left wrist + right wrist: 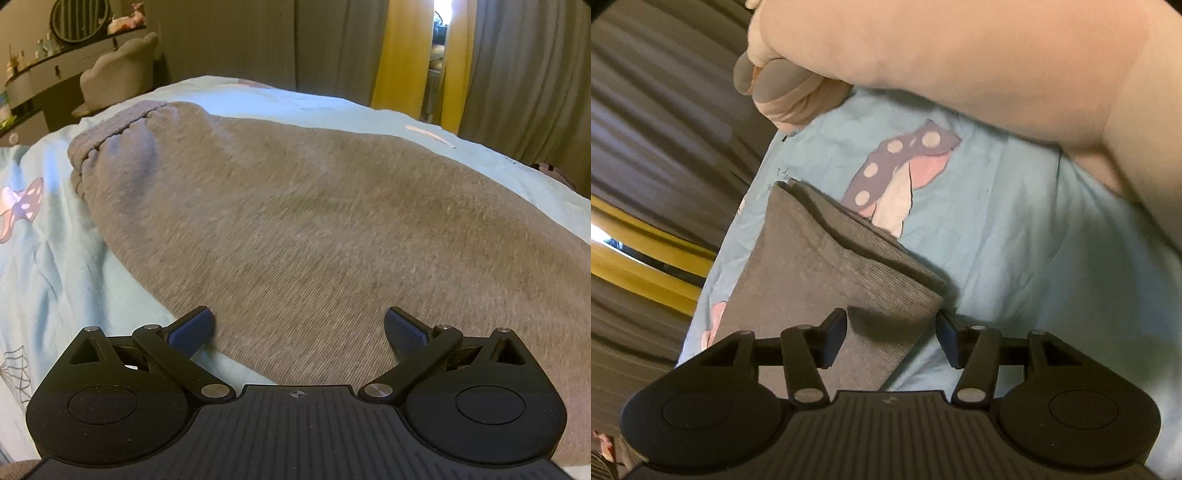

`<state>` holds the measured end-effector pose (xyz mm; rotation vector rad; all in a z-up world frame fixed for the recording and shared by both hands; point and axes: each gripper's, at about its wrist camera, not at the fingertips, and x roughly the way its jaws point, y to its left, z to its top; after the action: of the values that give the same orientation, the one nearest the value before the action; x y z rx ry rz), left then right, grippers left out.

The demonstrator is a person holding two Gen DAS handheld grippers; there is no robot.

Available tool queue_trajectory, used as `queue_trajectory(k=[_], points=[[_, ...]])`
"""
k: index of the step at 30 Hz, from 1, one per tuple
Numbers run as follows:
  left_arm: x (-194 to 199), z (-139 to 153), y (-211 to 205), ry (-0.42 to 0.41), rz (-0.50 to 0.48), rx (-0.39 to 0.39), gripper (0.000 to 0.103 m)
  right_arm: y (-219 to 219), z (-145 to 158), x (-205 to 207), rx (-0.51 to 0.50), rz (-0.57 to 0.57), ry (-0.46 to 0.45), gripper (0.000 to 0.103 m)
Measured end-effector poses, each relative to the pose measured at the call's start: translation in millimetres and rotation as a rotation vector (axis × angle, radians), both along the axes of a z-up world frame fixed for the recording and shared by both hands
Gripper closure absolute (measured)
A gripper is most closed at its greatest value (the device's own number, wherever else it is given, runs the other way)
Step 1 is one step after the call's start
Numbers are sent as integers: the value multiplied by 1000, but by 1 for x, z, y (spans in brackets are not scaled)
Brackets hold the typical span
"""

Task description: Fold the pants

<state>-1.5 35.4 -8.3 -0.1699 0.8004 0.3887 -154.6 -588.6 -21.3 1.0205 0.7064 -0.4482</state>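
Note:
Grey knit pants [314,229] lie spread on the light blue bed sheet [55,266], with the ribbed band [110,136] at the far left. My left gripper [300,328] is open just above the near edge of the pants, holding nothing. In the right wrist view the pants [820,280] lie folded with a ribbed cuff end [886,273]. My right gripper [892,332] is open, its fingers on either side of the cuff corner, not closed on it. A forearm and hand [960,66] cross the top of this view.
The sheet [1034,240] has a mushroom print [894,173]. A dressing table with a round mirror [79,18] and a grey chair [118,74] stand beyond the bed on the left. Grey and yellow curtains [391,51] hang behind.

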Motion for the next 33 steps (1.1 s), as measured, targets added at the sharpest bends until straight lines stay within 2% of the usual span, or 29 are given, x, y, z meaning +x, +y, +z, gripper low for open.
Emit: queue_trajectory(k=[2, 3, 4, 8, 12, 14, 16, 22, 27, 31, 33], points=[[0, 0, -1, 2, 0, 6, 0, 2, -1, 7, -28, 14, -1, 51], [0, -1, -1, 3, 0, 9, 0, 2, -1, 9, -36, 14, 1, 54], [1, -1, -2, 4, 0, 14, 0, 3, 1, 10, -49, 11, -3, 62], [1, -2, -2, 5, 2, 14, 0, 5, 9, 14, -93, 33, -58, 72], [1, -2, -2, 5, 3, 13, 0, 3, 18, 14, -83, 22, -91, 76], [1, -2, -2, 4, 3, 13, 0, 4, 26, 14, -81, 29, -131, 77], [1, -2, -1, 4, 5, 11, 0, 5, 29, 16, -80, 32, -132, 76], [1, -2, -1, 3, 6, 7, 0, 4, 5, 22, -21, 1, -43, 59], [1, -3, -2, 3, 7, 9, 0, 4, -6, 18, 25, -19, -63, 56], [1, -2, -2, 1, 8, 10, 0, 7, -4, 24, 27, 17, -71, 38], [0, -2, -2, -2, 9, 7, 0, 10, -3, 28, 9, 34, -68, 37]])
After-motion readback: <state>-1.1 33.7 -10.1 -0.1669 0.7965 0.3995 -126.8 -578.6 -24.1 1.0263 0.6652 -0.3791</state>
